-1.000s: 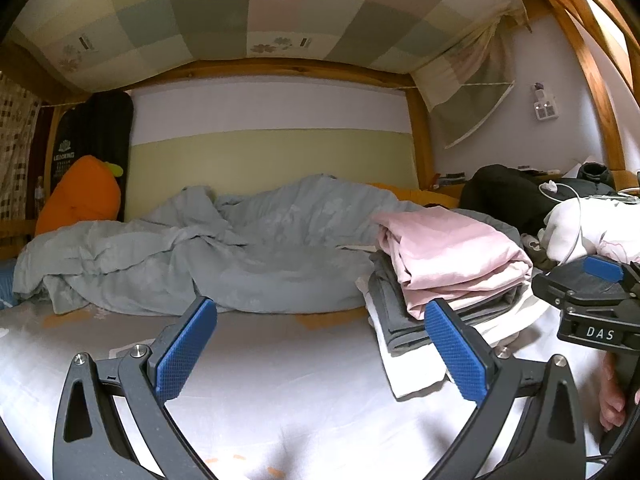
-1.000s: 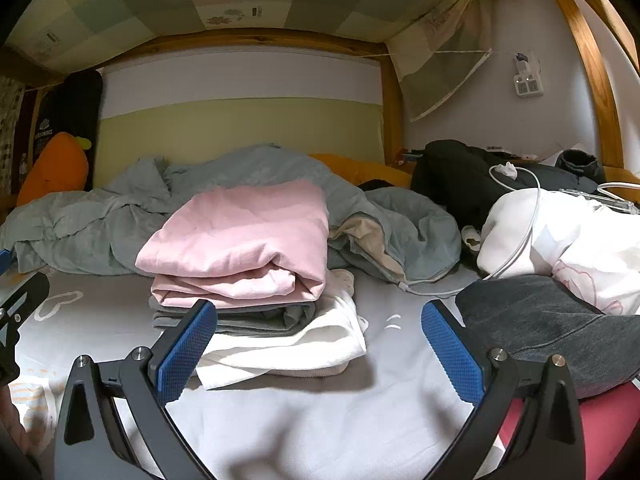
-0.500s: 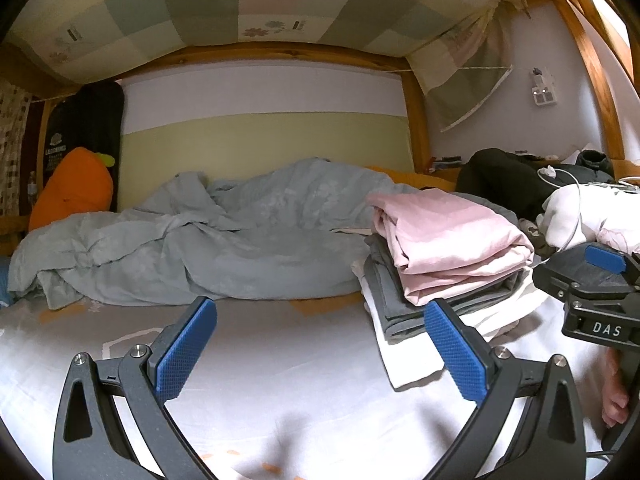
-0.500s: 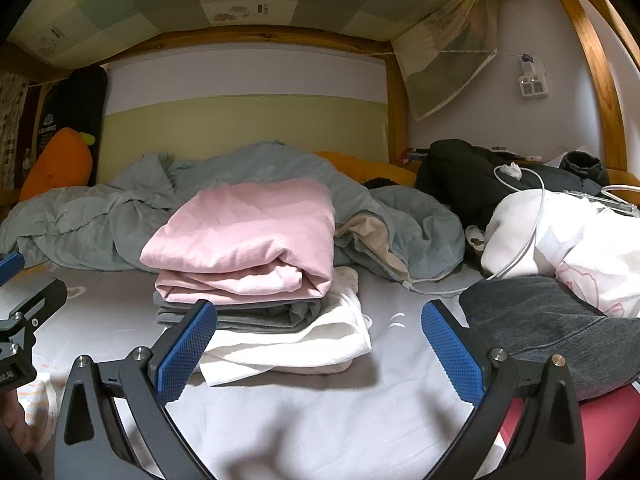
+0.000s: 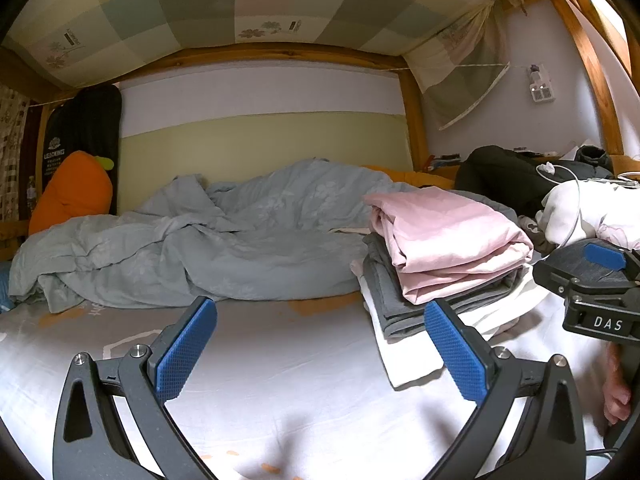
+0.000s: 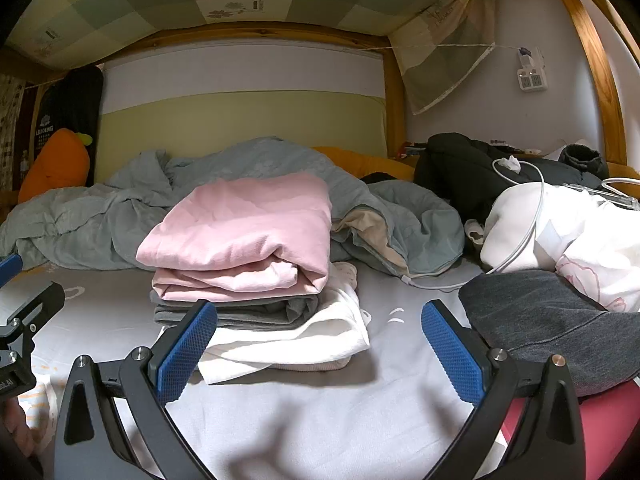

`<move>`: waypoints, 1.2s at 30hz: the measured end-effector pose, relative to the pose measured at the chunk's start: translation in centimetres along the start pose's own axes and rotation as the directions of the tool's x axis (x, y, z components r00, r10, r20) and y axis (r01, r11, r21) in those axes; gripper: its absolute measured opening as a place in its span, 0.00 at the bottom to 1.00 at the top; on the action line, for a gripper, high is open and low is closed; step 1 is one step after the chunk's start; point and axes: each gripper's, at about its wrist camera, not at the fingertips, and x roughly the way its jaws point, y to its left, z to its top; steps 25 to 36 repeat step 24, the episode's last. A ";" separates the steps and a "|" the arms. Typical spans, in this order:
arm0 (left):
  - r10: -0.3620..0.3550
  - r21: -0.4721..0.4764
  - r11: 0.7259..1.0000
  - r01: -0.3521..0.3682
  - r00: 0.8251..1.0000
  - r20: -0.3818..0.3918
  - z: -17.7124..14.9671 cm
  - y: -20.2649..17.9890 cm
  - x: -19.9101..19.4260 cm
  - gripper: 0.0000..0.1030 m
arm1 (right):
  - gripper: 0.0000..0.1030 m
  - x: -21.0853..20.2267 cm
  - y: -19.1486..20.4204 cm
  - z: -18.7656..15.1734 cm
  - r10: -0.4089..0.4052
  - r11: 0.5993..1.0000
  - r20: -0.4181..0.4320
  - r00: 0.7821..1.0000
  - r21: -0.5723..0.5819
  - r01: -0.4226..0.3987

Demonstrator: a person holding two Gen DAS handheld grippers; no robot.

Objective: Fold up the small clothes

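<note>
- So, both claws gape wide, nothing held: left gripper (image 5: 320, 356), right gripper (image 6: 318, 354).
- Folded stack (image 6: 248, 248) sits on the bed (image 6: 320, 412), dead ahead of the right gripper, off to the left one's right.
- Right is nearer.

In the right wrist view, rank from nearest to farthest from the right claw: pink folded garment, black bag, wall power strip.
1. Pink folded garment, top of the stack, just ahead-left of the right claw.
2. Black bag, farther back, right.
3. Wall power strip, high on the right wall.
</note>
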 end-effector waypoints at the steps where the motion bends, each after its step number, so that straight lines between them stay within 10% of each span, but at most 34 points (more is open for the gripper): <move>1: 0.001 0.001 1.000 -0.001 1.000 0.000 0.0 0.0 0.0 1.00 | 1.00 0.0 0.0 0.0 0.000 1.000 0.000 1.000 0.003 0.000; 36: 0.025 0.032 0.999 -0.026 0.999 0.027 0.2 -0.2 -0.4 1.00 | 1.00 0.0 -0.2 0.0 -0.003 1.000 -0.001 1.000 0.006 0.003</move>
